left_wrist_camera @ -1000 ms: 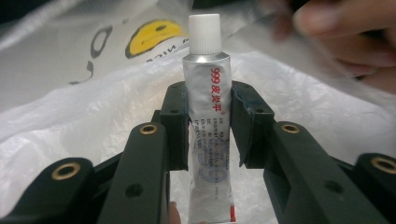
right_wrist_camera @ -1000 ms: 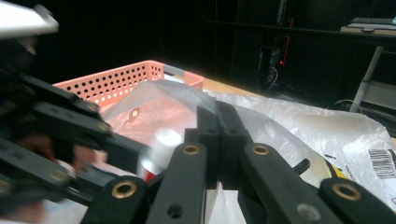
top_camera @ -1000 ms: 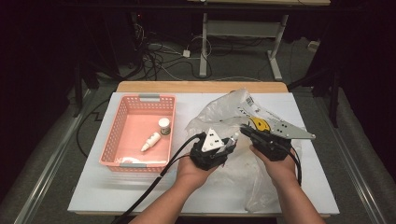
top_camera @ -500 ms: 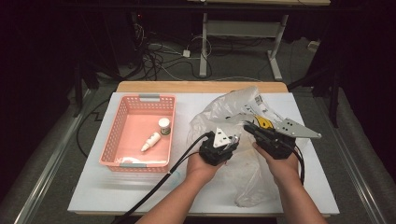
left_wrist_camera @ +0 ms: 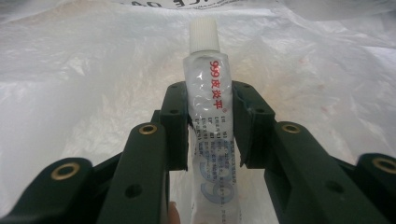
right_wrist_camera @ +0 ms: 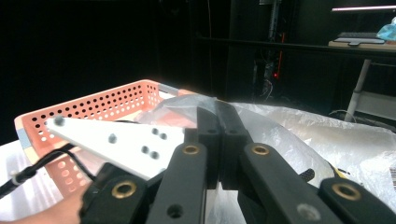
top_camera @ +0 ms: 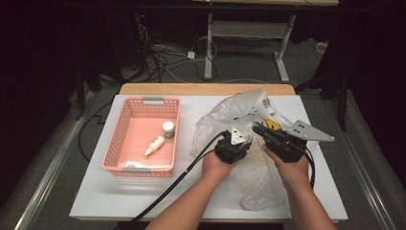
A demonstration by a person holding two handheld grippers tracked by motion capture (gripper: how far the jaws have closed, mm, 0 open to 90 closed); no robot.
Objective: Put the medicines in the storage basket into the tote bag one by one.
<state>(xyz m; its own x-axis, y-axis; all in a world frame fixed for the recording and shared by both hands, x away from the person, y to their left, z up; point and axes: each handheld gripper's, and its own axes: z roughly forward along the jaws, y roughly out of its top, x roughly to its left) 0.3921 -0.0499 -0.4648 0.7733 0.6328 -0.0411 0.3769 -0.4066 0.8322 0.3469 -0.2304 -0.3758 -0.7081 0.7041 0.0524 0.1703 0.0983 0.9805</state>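
Observation:
A crumpled clear plastic bag [top_camera: 230, 111] lies on the white table, right of centre. My left gripper [top_camera: 235, 144] reaches into its near side. In the left gripper view the jaws [left_wrist_camera: 210, 95] are shut on a small white tube [left_wrist_camera: 207, 65] with red "999" print and a white cap, and bag film lies all around it. My right gripper [top_camera: 269, 134] sits just right of the left one. Its jaws [right_wrist_camera: 218, 109] are shut on a fold of the bag [right_wrist_camera: 289, 135], pinching the film up.
A pink perforated basket [top_camera: 125, 129] stands at the left, holding a small capped bottle [top_camera: 168, 129], a white dropper bottle [top_camera: 154, 145] and a white item at its near end. The table's near edge and both sides drop off. Cables trail from both grippers toward me.
Both hands have shifted slightly right and away from me. The bag has bunched up higher between the grippers. Both grips have held.

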